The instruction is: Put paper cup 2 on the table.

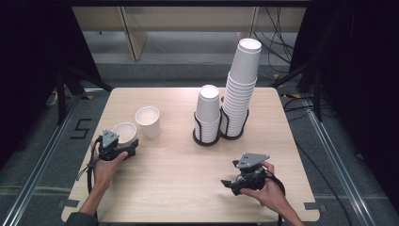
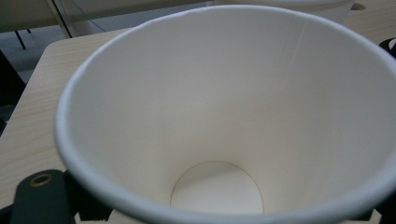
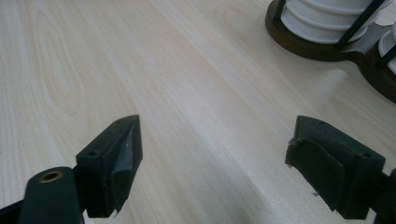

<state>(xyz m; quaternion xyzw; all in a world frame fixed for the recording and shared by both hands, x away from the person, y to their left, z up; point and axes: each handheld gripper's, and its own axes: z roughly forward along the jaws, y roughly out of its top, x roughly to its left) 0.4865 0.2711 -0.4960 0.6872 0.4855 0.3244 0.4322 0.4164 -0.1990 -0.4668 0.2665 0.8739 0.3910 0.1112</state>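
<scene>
The left gripper (image 1: pixel 123 143) was grasping a tilted white paper cup (image 1: pixel 124 132) near the table's (image 1: pixel 179 165) left edge. The right gripper (image 3: pixel 215 168) hovered with jaws spread wide, released, over bare wood.

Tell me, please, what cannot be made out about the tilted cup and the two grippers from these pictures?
- Left gripper: in the high view its grey plate and the hand cover the fingers; in the left gripper view the tilted cup hides the contact, so the grip is unclear.
- Upright cup: cut off by the top edge of the left gripper view.
- Right gripper: its fingers stand apart over bare table.
</scene>
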